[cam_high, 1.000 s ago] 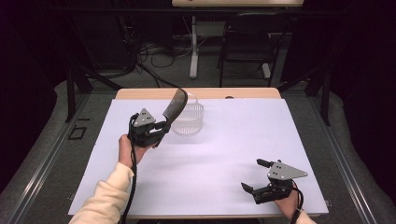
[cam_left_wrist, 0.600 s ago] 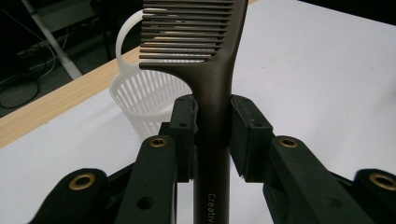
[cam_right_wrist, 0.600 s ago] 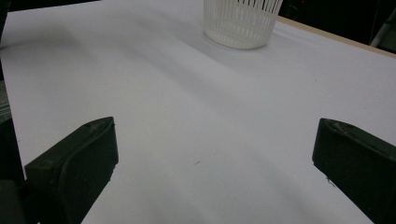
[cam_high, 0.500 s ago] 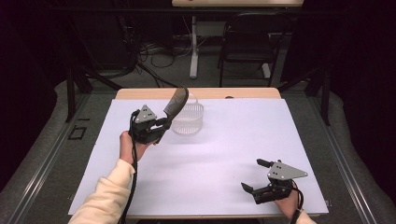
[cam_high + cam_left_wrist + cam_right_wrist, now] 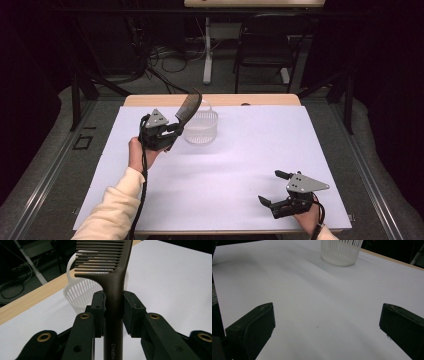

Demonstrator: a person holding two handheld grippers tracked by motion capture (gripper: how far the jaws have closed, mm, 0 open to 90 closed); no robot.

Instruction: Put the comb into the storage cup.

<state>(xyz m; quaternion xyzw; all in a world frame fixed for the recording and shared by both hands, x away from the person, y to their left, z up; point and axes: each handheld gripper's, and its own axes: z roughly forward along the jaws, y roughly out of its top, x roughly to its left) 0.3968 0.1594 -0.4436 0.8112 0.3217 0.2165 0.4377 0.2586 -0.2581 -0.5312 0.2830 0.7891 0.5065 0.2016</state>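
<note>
The comb (image 5: 110,270) is a dark brown, wide-toothed type with a long straight handle; pale lettering is printed along the handle near the lower edge of the left gripper view. Its teeth run in parallel rows across the upper centre of that view, projecting to the left from the spine. In the high view the comb (image 5: 188,106) sits left of centre in the upper half of the frame, tilted, with its toothed end raised toward the upper right and overlapping the rim of the white basket (image 5: 201,127). The basket is a small slotted plastic container with a handle, standing on the white table surface (image 5: 260,150) near its far edge; in the left gripper view the basket (image 5: 80,292) lies directly behind the comb. The left gripper (image 5: 167,134) is clamped on the comb handle: both black pads (image 5: 99,307) press against opposite sides of the handle, just below the point where the teeth begin, and the jaws stand only as far apart as the handle is wide. The right gripper (image 5: 274,188) is at the lower right of the high view, low over the table surface, well apart from comb and basket. Its jaws are spread wide, with nothing between them and bare table visible in the gap.
</note>
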